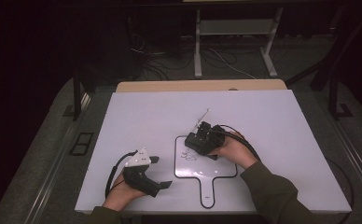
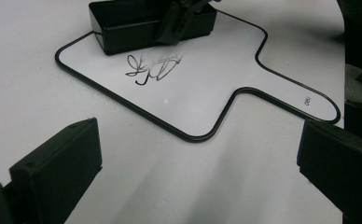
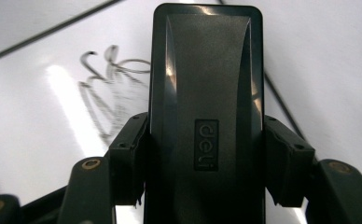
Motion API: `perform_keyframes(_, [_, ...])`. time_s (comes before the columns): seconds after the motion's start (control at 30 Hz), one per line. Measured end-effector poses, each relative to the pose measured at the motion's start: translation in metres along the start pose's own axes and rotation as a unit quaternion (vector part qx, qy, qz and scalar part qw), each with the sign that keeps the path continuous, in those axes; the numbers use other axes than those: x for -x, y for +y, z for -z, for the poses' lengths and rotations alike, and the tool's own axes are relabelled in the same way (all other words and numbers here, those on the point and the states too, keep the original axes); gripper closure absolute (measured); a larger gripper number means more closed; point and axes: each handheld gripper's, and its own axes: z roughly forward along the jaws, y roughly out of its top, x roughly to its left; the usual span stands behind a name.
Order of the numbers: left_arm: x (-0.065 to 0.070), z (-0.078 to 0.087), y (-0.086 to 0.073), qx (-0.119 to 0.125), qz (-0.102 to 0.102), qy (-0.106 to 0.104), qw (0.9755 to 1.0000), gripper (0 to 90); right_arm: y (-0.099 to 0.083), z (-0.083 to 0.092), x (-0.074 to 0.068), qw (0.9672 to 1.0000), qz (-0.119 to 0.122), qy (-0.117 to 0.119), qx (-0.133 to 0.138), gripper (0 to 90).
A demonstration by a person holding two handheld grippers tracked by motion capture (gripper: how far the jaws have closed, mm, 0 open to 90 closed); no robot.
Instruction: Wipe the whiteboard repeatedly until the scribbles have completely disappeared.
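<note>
A small white paddle-shaped board (image 1: 216,168) with a black rim lies on the table, its handle toward the front edge. Dark scribbles (image 1: 188,154) mark its left part. My right gripper (image 1: 202,140) is shut on a black block eraser (image 1: 198,142) that rests on the board's upper left corner, just beside the scribbles. In the right gripper view the eraser (image 3: 207,93) stands between the jaws, the smeared scribbles (image 3: 109,88) to its left. My left gripper (image 1: 162,171) is open over the bare table, left of the board. Its own view looks across at the board (image 2: 207,88), scribbles (image 2: 151,65) and eraser (image 2: 123,25).
A thin light-coloured pen (image 1: 202,115) lies on the white table (image 1: 272,121) just beyond the right gripper. Cables and metal desk legs (image 1: 198,46) stand on the floor past the table's far edge.
</note>
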Motion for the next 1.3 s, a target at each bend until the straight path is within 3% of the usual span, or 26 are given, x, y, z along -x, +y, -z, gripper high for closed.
perform_keyframes(0.1, [0.0, 0.0, 0.0, -0.001, -0.001, -0.001, 1.0, 0.0, 0.0, 0.0, 0.0, 1.0, -0.004, 0.0, -0.001, 38.4])
perform_keyframes(0.33, [0.0, 0.0, 0.0, 0.0, -0.001, 0.0, 1.0, 0.0, 0.009, -0.003, -0.017, 0.9994, 0.03, 0.016, 0.0, 38.3])
perform_keyframes(0.8, [0.0, 0.0, 0.0, 0.0, 0.0, 0.0, 1.0, 0.0, 0.028, -0.008, -0.063, 0.9955, 0.084, 0.043, -0.003, 38.3])
perform_keyframes(0.93, [0.0, 0.001, 0.0, 0.0, -0.002, 0.001, 1.0, 0.0, 0.028, -0.009, -0.055, 0.9968, 0.07, 0.038, 0.0, 38.4])
perform_keyframes(1.3, [0.0, 0.0, 0.0, 0.0, -0.002, 0.001, 1.0, 0.0, 0.022, -0.009, -0.012, 0.9999, 0.012, 0.005, -0.004, 38.4])
